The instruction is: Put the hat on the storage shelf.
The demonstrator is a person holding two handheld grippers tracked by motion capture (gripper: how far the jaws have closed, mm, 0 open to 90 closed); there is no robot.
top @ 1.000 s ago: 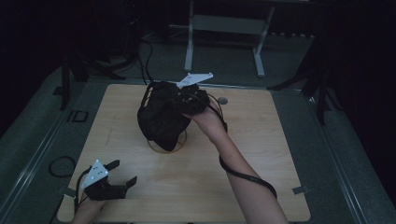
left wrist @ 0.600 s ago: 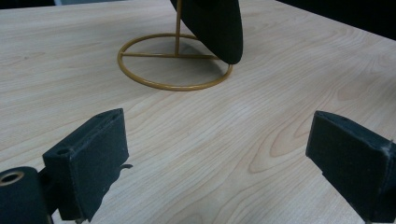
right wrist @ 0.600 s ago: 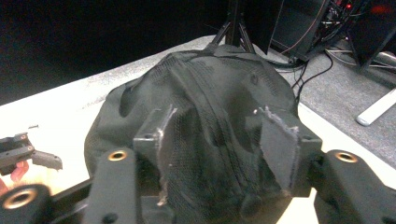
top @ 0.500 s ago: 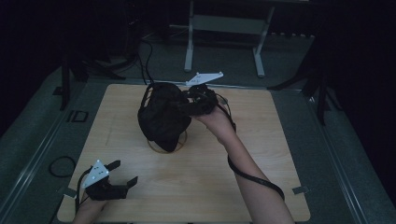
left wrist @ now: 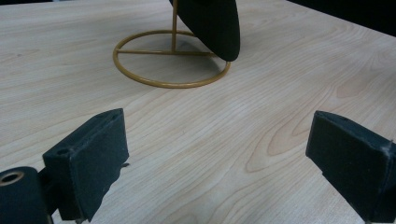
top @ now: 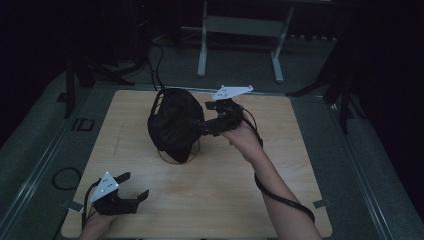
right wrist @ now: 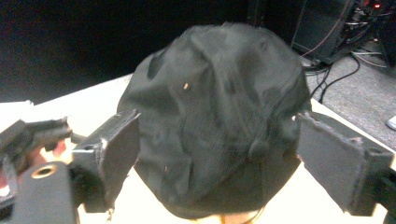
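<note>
Where light is dim, seemingly fabric black cap [top: 174, 124], gold wire stand [left wrist: 172, 60], woodgrain table [left wrist: 261, 116].

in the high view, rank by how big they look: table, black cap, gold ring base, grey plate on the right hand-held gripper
1. table
2. black cap
3 and 4. gold ring base, mostly hidden under the cap, and grey plate: too close to rank.

Black cap [top: 174, 125], crumpled fabric with a small button on its crown, hanging on a thin gold wire stand [top: 179, 156] with a round ring base. Sits just in front of the right gripper [top: 204, 128], crown facing its wide-apart jaws, not pinched between them. Well apart from the left gripper [top: 136, 186], beyond its spread jaws
</note>
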